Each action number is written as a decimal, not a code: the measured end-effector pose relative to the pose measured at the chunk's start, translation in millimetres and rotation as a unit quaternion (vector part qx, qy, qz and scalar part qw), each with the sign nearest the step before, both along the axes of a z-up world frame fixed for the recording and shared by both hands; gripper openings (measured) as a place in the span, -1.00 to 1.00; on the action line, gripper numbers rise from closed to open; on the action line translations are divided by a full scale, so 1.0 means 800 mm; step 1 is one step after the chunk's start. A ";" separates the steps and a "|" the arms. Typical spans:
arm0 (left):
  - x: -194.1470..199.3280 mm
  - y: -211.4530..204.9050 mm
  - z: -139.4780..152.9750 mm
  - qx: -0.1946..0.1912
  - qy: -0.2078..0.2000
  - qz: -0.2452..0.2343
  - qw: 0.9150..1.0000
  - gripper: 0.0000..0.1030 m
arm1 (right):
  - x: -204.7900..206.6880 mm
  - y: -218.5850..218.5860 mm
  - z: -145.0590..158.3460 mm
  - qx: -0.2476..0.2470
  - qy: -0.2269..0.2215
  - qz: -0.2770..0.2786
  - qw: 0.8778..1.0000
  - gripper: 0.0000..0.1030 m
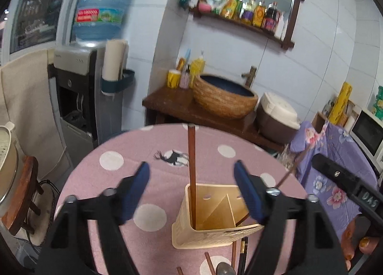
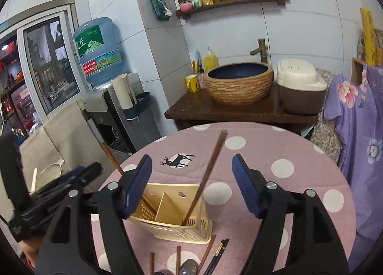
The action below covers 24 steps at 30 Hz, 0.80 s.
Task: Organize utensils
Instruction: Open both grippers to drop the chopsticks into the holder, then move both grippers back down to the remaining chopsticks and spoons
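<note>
A cream plastic utensil holder (image 1: 215,224) (image 2: 172,212) with a divider stands on the pink dotted round table (image 1: 153,155) (image 2: 263,153). One brown chopstick (image 1: 191,169) (image 2: 210,169) stands in one compartment; another (image 1: 289,174) (image 2: 112,160) leans out of the other. Loose chopsticks (image 1: 243,255) (image 2: 217,253) and a metal spoon (image 1: 225,269) (image 2: 188,270) lie on the table in front of the holder. My left gripper (image 1: 191,191) is open and empty above the holder. My right gripper (image 2: 191,186) is open and empty above it too.
A wooden sink stand (image 2: 239,112) with a woven-look basin (image 2: 239,83) and a rice cooker (image 2: 301,90) is beyond the table. A water dispenser (image 2: 115,107) stands at the left. A purple flowered cloth (image 2: 359,131) hangs at the right.
</note>
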<state>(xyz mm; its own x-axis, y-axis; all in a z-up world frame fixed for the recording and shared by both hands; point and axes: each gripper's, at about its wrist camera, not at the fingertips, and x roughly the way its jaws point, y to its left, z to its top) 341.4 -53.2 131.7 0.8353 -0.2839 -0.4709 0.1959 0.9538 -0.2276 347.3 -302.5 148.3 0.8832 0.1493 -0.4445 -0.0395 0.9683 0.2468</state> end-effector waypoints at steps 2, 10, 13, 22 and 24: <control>-0.016 0.000 0.001 0.006 -0.017 0.000 1.000 0.64 | -0.013 0.003 -0.003 -0.020 -0.014 -0.004 1.000 0.35; -0.069 0.008 -0.036 0.024 -0.026 0.009 0.999 0.90 | -0.072 -0.007 -0.037 -0.078 -0.045 -0.047 0.995 0.59; -0.083 0.012 -0.065 0.045 -0.014 0.004 0.999 0.90 | -0.095 -0.013 -0.061 -0.093 -0.043 -0.060 0.993 0.77; -0.121 0.015 -0.150 0.155 0.018 0.030 0.987 0.90 | -0.139 -0.010 -0.164 -0.138 0.016 -0.067 0.988 0.89; -0.126 0.013 -0.162 0.161 0.022 0.026 0.986 0.90 | -0.138 -0.006 -0.185 -0.137 0.040 -0.062 0.988 0.89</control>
<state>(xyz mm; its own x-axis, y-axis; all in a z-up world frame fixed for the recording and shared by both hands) 240.4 -43.1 2.2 0.8212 -0.0714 -0.5662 0.1422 0.9865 0.0818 236.8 -307.4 0.0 0.8476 -0.0922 -0.5225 0.0918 0.9954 -0.0267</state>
